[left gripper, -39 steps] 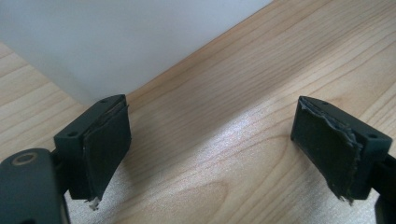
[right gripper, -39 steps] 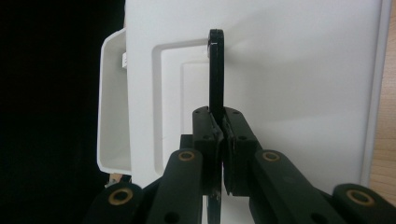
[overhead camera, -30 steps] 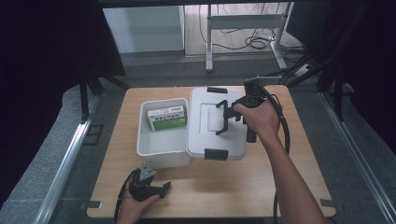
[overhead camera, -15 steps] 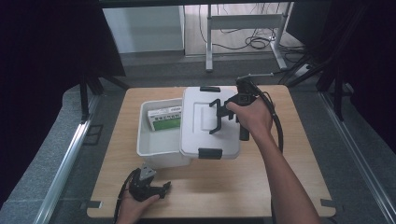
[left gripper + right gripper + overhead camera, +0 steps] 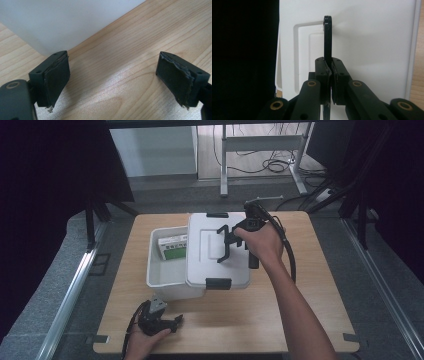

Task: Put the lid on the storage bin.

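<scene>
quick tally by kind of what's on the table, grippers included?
Grippers: 2 (left, right)
Bins: 1
Lids: 1
Green-label boxes: 1
Total: 5

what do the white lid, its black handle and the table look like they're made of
Lid: looks like moulded plastic, matte white, with raised rectangular ribs pressed into its top.
Handle: seems hard black plastic, slightly glossy, a light glint at its rounded tip; the right claw clamps it.
Table: pale wood or wood-look laminate with visible grain; which one is unclear.
</scene>
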Available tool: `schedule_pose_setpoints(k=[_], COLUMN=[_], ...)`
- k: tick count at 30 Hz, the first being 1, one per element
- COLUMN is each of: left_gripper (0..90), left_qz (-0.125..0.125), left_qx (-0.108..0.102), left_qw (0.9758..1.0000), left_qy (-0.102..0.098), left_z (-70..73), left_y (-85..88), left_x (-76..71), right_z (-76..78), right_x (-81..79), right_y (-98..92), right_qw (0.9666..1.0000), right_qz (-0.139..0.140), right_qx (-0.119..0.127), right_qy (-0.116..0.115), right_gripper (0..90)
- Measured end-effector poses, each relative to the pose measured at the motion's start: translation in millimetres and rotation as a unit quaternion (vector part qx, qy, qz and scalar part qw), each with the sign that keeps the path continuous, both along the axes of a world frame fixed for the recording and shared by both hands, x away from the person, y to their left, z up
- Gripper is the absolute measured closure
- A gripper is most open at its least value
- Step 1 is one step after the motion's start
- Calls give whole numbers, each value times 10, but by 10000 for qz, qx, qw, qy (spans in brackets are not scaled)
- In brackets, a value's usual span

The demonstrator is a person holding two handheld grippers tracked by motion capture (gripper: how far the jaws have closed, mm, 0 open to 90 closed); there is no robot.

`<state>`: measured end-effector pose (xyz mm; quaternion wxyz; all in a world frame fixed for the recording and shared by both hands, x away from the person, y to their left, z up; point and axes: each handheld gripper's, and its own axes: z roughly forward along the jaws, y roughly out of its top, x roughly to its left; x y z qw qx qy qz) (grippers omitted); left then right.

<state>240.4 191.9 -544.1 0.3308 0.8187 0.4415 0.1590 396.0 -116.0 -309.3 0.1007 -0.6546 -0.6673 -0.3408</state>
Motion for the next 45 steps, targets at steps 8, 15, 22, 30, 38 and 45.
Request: schedule_pose_setpoints(k=[8,15,22,30,38,45], left_gripper=[118,118,117,117,117,118], left_qz=[-2,-6,-7,11,7,6], left_qx=[0,1,1,-8,-8,-6], left_qw=[10000,10000,10000,10000,10000,10000], left_qy=[0,-1,0,4,4,3], left_z=[0,-1,-1,0,0,0], left_y=[0,0,0,-3,-2,-2], left_x=[0,1,1,-2,-1,-1], right_z=[-6,-17,-7,-3,11,-1], right_x=[30,56,69,98,117,136], right_y=[103,215,322,480,584,673], right_qw=[10000,9999,9998,9996,9995,9993], right_qz=[54,113,182,250,310,348], right_qx=[-1,-2,0,-28,-41,-9], right_qy=[29,65,59,115,103,147], right_gripper=[850,850,850,850,850,850])
